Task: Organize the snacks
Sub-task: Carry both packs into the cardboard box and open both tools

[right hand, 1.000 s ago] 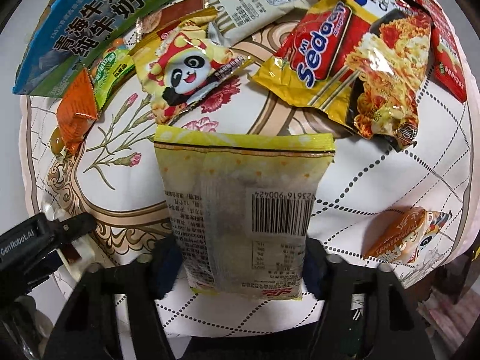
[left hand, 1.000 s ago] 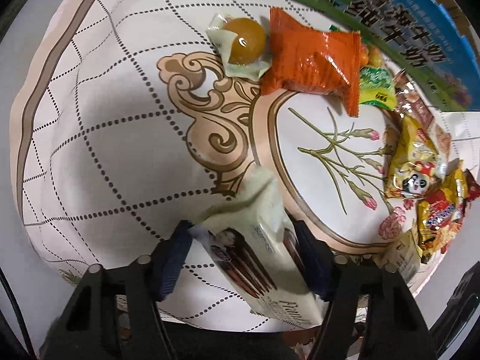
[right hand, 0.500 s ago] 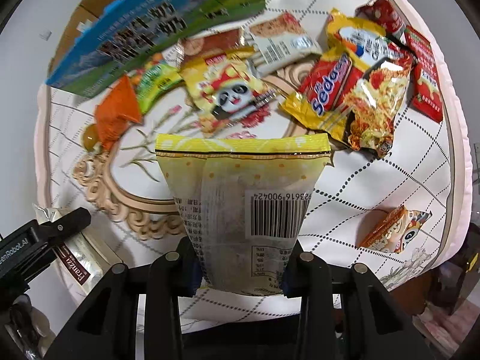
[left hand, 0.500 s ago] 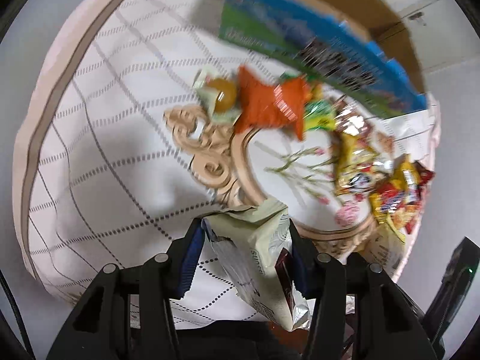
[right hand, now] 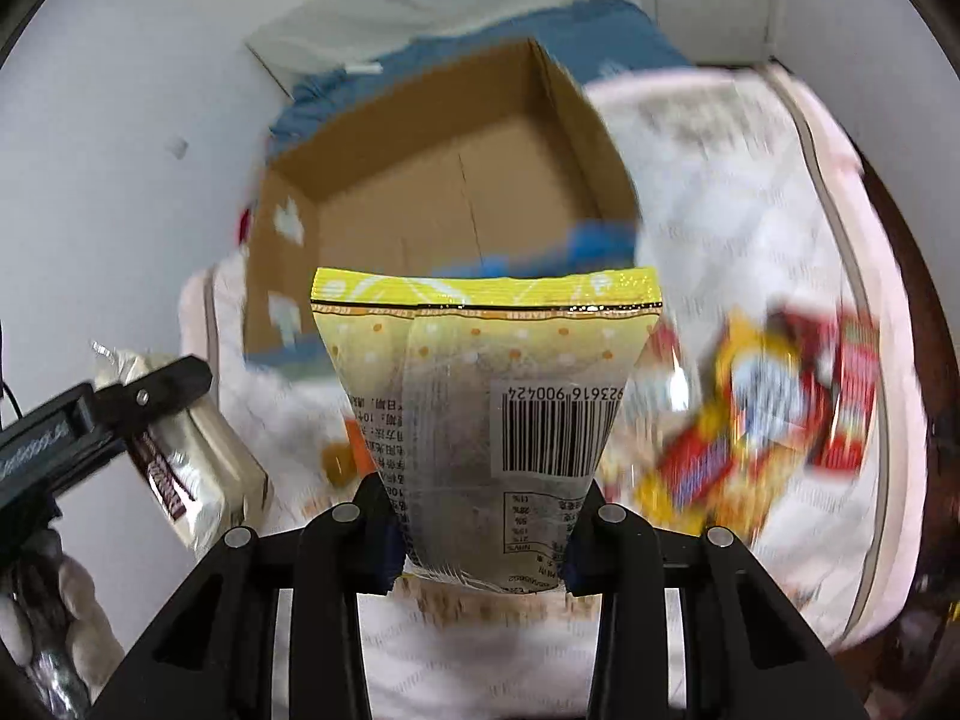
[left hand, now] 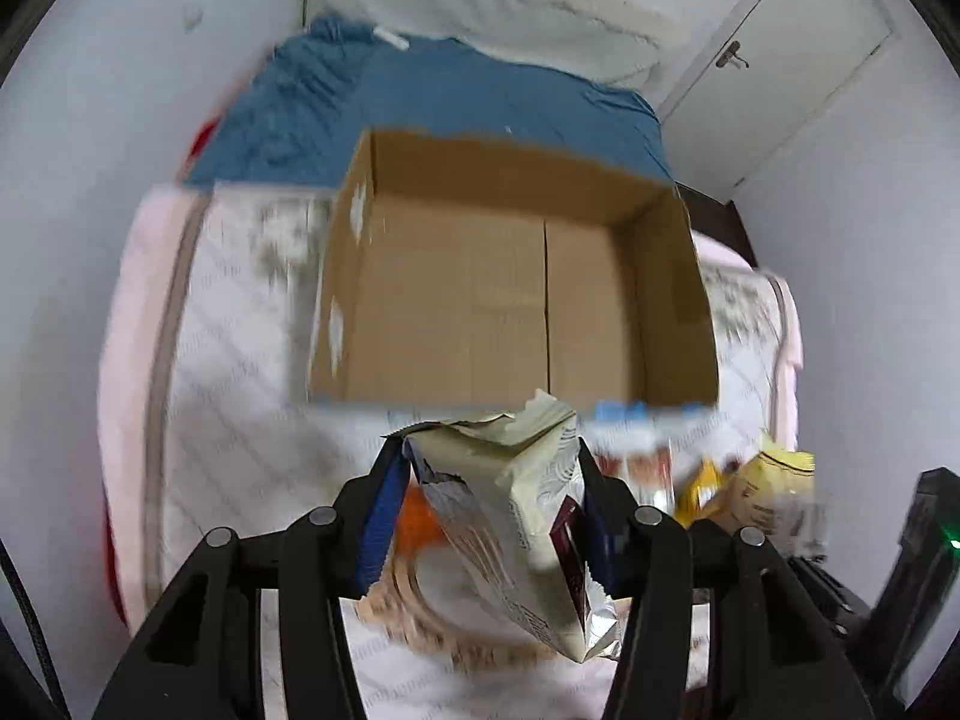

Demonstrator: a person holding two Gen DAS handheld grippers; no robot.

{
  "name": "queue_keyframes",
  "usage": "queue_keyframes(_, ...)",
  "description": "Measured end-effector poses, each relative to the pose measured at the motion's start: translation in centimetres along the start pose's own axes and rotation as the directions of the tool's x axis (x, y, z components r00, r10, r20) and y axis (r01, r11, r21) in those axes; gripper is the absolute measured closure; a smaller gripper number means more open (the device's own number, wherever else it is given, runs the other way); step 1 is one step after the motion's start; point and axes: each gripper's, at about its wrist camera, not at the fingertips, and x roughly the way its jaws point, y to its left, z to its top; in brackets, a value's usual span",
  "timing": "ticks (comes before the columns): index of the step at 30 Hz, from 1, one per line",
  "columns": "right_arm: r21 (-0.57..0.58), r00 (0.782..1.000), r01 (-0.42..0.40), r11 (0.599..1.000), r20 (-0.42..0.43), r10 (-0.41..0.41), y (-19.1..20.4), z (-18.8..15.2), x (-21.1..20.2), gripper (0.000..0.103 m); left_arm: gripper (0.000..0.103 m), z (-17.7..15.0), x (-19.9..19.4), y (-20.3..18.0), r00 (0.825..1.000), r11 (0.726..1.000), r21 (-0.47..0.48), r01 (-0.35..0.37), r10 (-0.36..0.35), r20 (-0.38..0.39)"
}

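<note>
My left gripper (left hand: 489, 474) is shut on a cream wafer packet (left hand: 516, 516) and holds it in the air, just in front of an open cardboard box (left hand: 516, 300). My right gripper (right hand: 480, 516) is shut on a yellow snack packet with a barcode (right hand: 486, 396), also raised in front of the box (right hand: 438, 180). The left gripper with its cream packet (right hand: 192, 468) shows at the left of the right wrist view. The yellow packet (left hand: 762, 492) shows at the right of the left wrist view. The box looks empty inside.
The box stands on a white patterned tablecloth (left hand: 240, 372). Several loose snack packets (right hand: 762, 414) lie blurred at the right of the table. A blue cloth (left hand: 420, 96) lies behind the box. A door (left hand: 780, 54) is at the far right.
Both grippers have lifted their packets off the table and tilted up, away from the snack pile, so the open box now fills the view ahead.
</note>
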Motion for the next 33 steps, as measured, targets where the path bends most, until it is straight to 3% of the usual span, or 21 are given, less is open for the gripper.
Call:
queue_keyframes(7, -0.04, 0.999, -0.015, 0.999, -0.041, 0.013, 1.7, 10.1, 4.9, 0.063, 0.054, 8.2, 6.1, -1.3, 0.995, 0.998, 0.036, -0.057, 0.06, -0.083)
queue_keyframes(12, -0.083, 0.994, 0.01, 0.996, -0.108, -0.019, 2.4, 14.0, 10.2, 0.063, 0.053, 11.2, 12.6, -1.1, 0.973, 0.996, 0.052, -0.074, 0.084, -0.215)
queue_keyframes(19, -0.133, 0.974, 0.044, 0.99, -0.213, -0.072, 2.0, 15.2, 17.5, 0.063, 0.054, 11.3, 19.5, 0.5, 0.929, 0.992, 0.055, -0.111, 0.123, -0.348)
queue_keyframes(28, -0.201, 0.939, 0.062, 0.978, -0.32, -0.126, 2.7, 14.3, 23.0, 0.062, 0.054, 10.1, 22.5, 1.8, 0.903, 0.992, 0.038, -0.12, 0.125, -0.411)
queue_keyframes(30, -0.216, 0.93, 0.072, 0.974, -0.339, -0.144, 2.6, 14.1, 23.6, 0.056, 0.054, 9.8, 22.3, 2.1, 0.905, 0.992, 0.026, -0.124, 0.123, -0.407)
queue_keyframes(32, -0.204, 0.929, 0.064, 0.977, -0.344, -0.133, 2.2, 14.1, 23.6, 0.021, 0.054, 9.4, 22.0, 2.3, 0.912, 0.992, 0.019, -0.123, 0.12, -0.393)
queue_keyframes(33, -0.197, 0.932, 0.056, 0.979, -0.34, -0.122, 2.1, 14.0, 23.4, 0.016, 0.054, 9.2, 21.7, 2.5, 0.915, 0.992, 0.014, -0.123, 0.119, -0.384)
